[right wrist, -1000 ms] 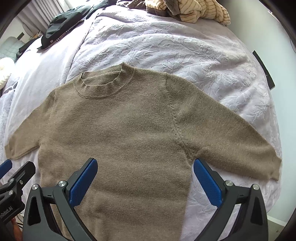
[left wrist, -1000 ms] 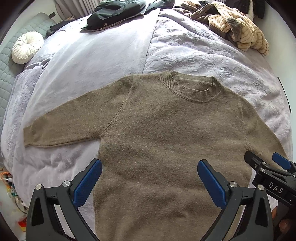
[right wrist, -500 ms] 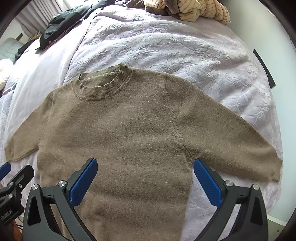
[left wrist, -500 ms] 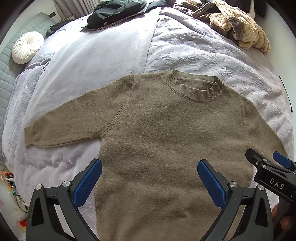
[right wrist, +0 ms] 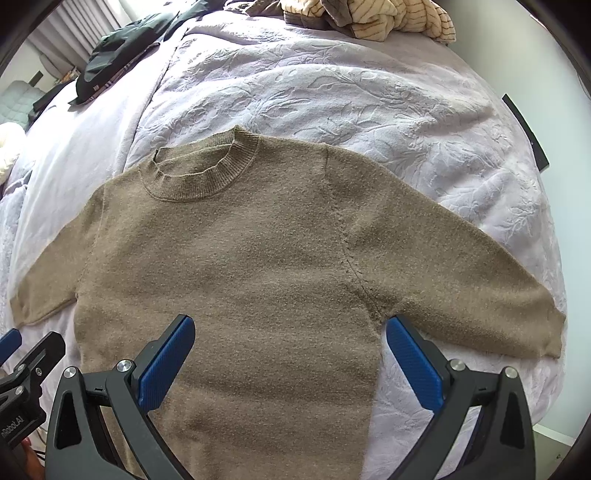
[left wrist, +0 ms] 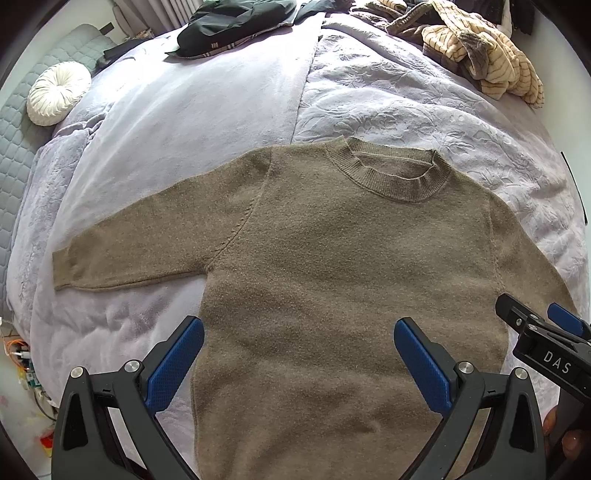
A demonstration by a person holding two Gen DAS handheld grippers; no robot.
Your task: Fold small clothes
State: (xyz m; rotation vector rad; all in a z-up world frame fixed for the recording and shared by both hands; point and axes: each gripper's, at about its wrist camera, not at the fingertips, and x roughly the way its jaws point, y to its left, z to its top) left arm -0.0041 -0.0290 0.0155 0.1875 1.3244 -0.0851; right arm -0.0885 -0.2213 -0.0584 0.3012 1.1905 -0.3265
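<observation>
Left gripper (left wrist: 298, 363) and right gripper (right wrist: 290, 360): fingers spread wide, holding nothing, above lower part of sweater. Brown sweater (left wrist: 332, 277) flat on bedspread (left wrist: 388, 103), sleeves spread, collar far. Beyond: striped clothes (left wrist: 491, 62), dark garment (left wrist: 236, 22), round cushion (left wrist: 57, 92).

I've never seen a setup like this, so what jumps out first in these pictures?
A brown sweater lies flat, sleeves spread, on a lavender bedspread. Near each camera, blue-padded tongs stand wide open above its lower part: left tongs, right tongs. A striped heap of clothes sits at the bed's far end.
</observation>
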